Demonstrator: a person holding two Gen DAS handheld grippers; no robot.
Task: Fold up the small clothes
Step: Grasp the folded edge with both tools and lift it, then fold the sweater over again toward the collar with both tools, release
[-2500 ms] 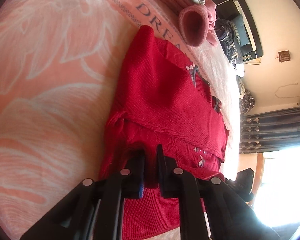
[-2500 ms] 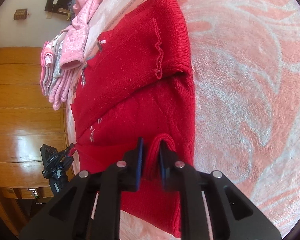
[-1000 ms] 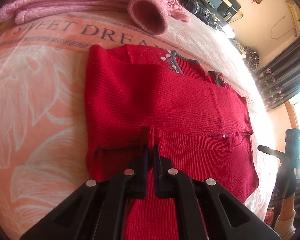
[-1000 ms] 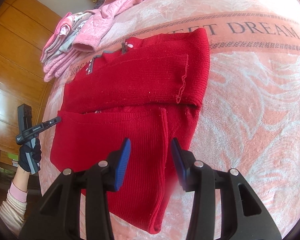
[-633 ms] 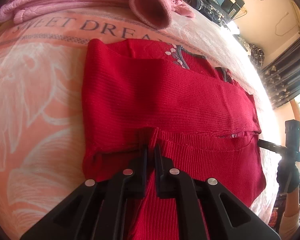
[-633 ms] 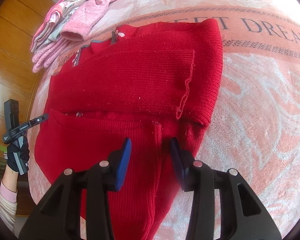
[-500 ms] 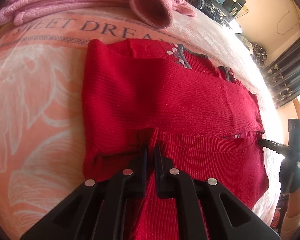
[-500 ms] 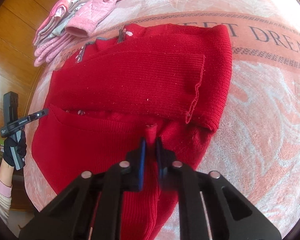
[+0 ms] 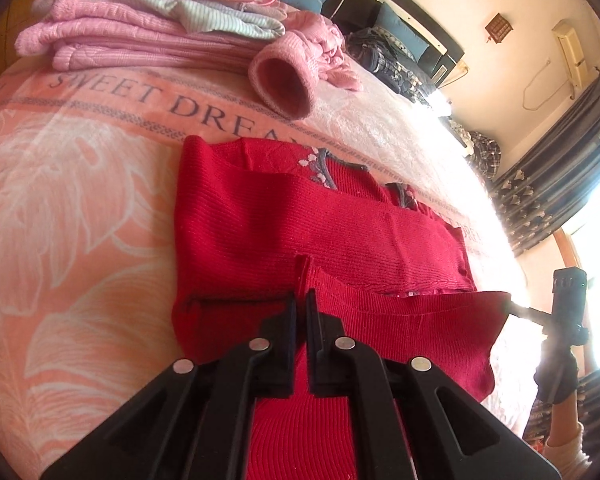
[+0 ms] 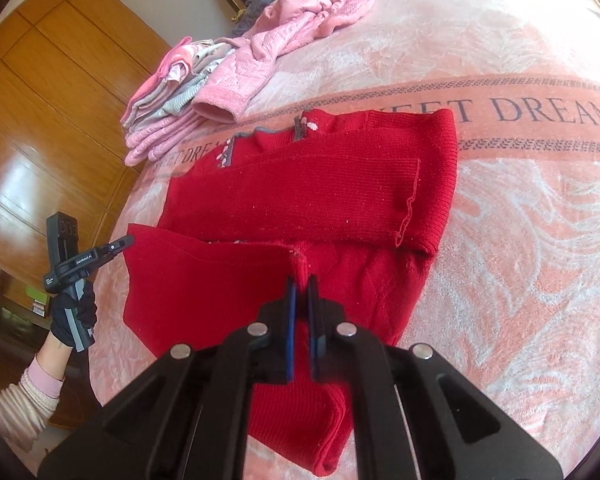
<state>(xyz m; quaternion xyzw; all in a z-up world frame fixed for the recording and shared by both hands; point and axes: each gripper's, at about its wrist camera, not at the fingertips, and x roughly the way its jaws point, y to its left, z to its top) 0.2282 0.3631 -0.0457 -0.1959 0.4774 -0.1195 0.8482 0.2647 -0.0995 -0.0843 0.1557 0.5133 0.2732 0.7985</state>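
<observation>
We are pinching the red ribbed knit sweater's (image 9: 308,232) lifted hem with both left gripper (image 9: 302,300) and right gripper (image 10: 301,284), over the peach floral blanket (image 10: 520,240).

The red sweater (image 9: 320,232)'s near end runs under the left gripper (image 9: 302,300) at 6 o'clock; window (image 9: 596,280) glare at 3 o'clock washes out its corner.
</observation>
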